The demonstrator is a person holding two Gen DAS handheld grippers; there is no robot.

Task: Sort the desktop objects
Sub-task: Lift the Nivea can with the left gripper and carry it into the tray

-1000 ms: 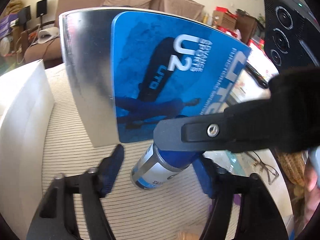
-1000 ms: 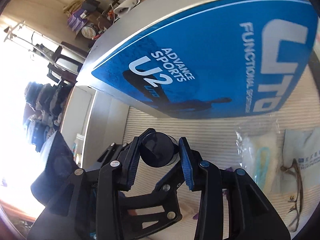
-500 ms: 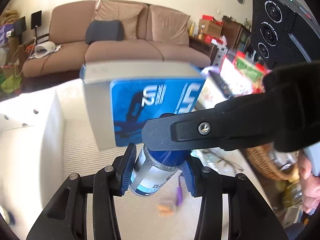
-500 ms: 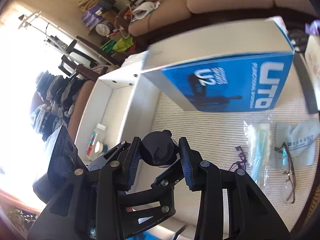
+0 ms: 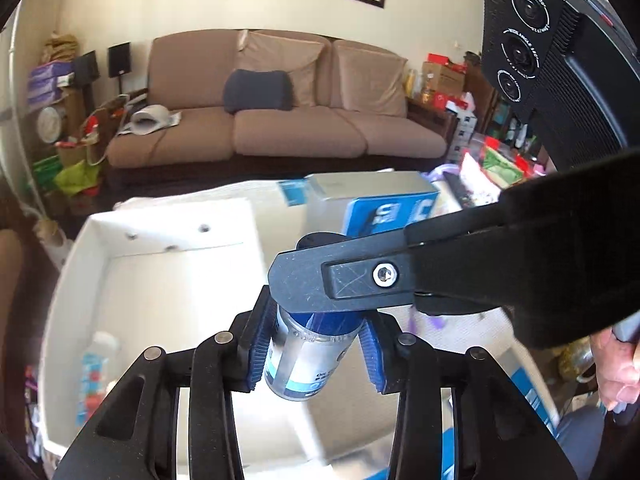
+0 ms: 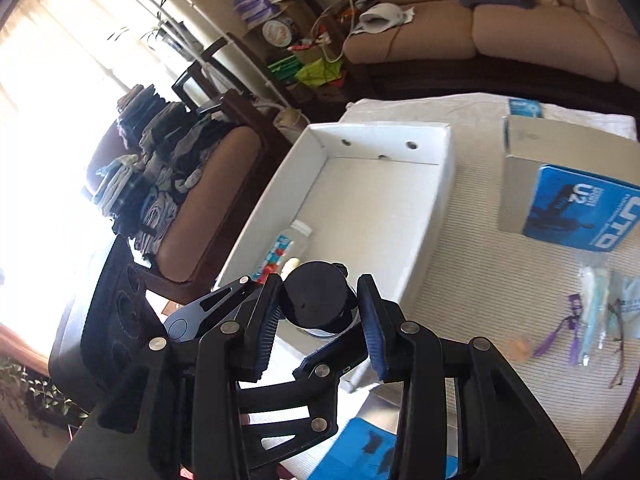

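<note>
1. The left gripper [image 5: 316, 354] had its blue pads on either side of the silver-and-blue bottle [image 5: 310, 354], jaws closing on the body with the bottle between them, seemingly to steady the lower part.
2. The right gripper [image 6: 318, 320] was clamped on the same bottle's black cap [image 6: 316, 300]; in the left wrist view its finger crossed in front of the bottle's top. Holding cap and body apart suggests either a two-handed carry or a twist of the cap; I cannot tell which.
3. The bottle was held in the air between both grippers, above the near edge of the white box [image 6: 440, 168], probably its destination.
4. Inside that box lay a small clear bottle [image 6: 286, 250] with a colourful label, so sorting had likely begun.
5. On the striped tablecloth [image 6: 480, 280] beside the box stood a blue-and-silver carton [image 6: 572, 212], and nearer lay glasses [image 6: 618, 344], a packet [image 6: 592, 312] and a purple item [image 6: 568, 320], still unsorted.
</note>
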